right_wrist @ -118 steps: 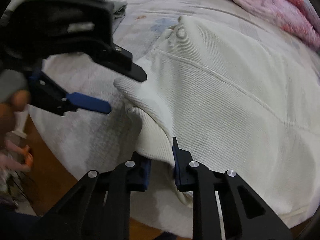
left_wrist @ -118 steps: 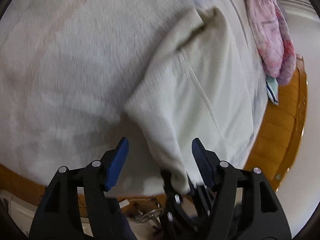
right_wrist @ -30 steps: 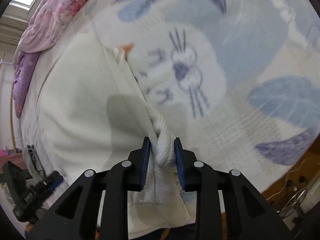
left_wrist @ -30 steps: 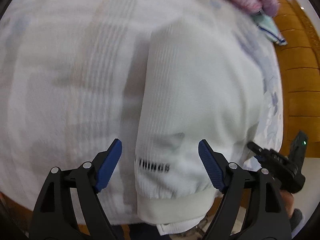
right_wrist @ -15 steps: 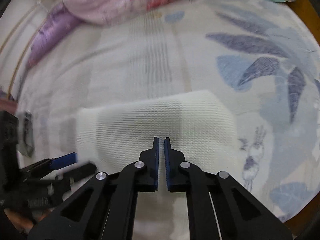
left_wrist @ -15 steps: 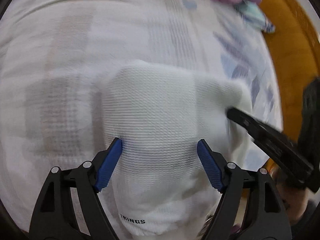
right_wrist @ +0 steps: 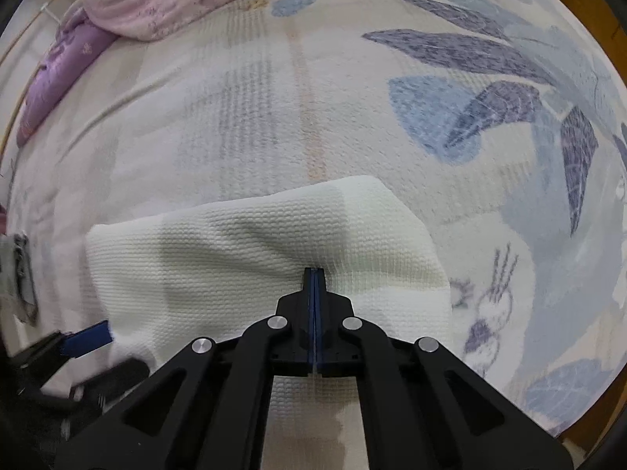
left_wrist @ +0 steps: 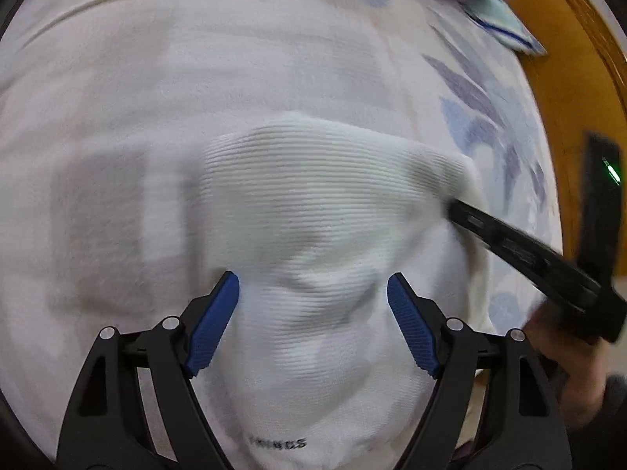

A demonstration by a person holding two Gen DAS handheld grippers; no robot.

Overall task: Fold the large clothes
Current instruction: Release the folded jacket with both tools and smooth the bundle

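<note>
Your work surface is a bed covered by a pale bedsheet printed with blue leaves (left_wrist: 482,90), with an orange-brown wooden bed frame (left_wrist: 572,78) curving along the right edge of the left wrist view. In that view your left claw (left_wrist: 313,313) points steeply down with its blue pads (left_wrist: 213,317) spread wide, apart from the cloth and gripping nothing. The folded cream-white ribbed knit garment (left_wrist: 313,203) lies on the sheet beneath and between them, its near hem cut off by the bottom edge; the small dark lettering there is too blurred to read. Your right claw (left_wrist: 454,207) comes in from the right, its tip against the garment's right corner, with your hand (left_wrist: 564,352) behind it, blurred.

In the right wrist view your right claw (right_wrist: 314,274) is closed tight, pads together, its tip down on the garment (right_wrist: 235,250); you cannot tell whether any cloth is pinched there. The left claw (right_wrist: 98,348) shows only as a blur at lower left. A pink and purple floral quilt (right_wrist: 156,4) is bunched along the far top-left edge of the bed, partly out of frame.
</note>
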